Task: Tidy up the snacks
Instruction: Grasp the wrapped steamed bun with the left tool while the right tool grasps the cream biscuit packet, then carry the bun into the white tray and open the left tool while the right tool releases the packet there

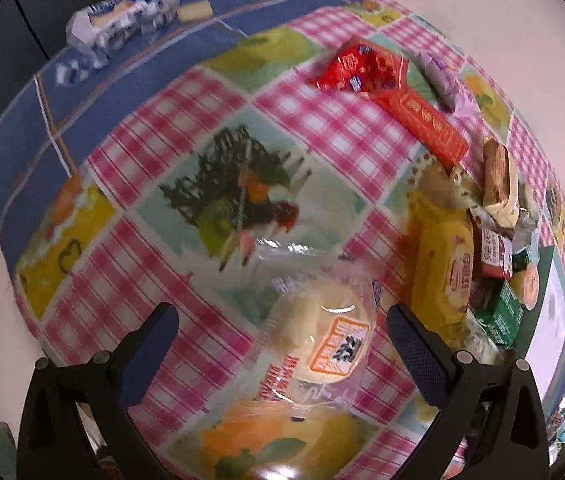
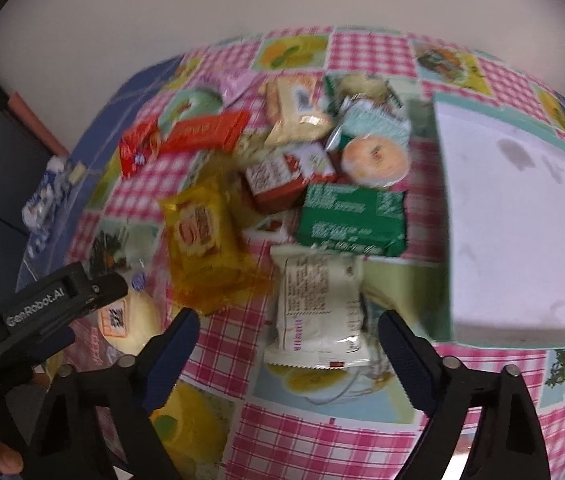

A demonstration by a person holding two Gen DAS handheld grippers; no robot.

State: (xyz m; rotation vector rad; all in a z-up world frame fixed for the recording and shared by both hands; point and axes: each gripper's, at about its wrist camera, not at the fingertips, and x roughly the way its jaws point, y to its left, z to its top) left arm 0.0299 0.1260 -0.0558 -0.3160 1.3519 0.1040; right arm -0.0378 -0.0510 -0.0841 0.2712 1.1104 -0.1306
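My left gripper [image 1: 282, 324] points down at the table, jaws open around a round pale pastry [image 1: 322, 336] in a clear wrapper; neither pad touches it. The right gripper [image 2: 290, 334] is open too, with a white snack packet [image 2: 318, 308] lying between its fingers and a gap on each side. Beyond it lies a pile of snacks: a yellow packet [image 2: 202, 236], a green packet [image 2: 350, 216], a small red box [image 2: 274, 184] and an orange jelly cup [image 2: 374, 158]. In the right wrist view the left gripper [image 2: 94, 316] shows at the left over the same pastry [image 2: 138, 316].
A white box with a teal rim [image 2: 514, 220] stands to the right of the pile. A long red bar [image 1: 418, 124] and a red packet [image 1: 358, 68] lie farther back. A blue-and-white wrapper [image 1: 122, 12] sits near the cloth's blue border, by the table edge.
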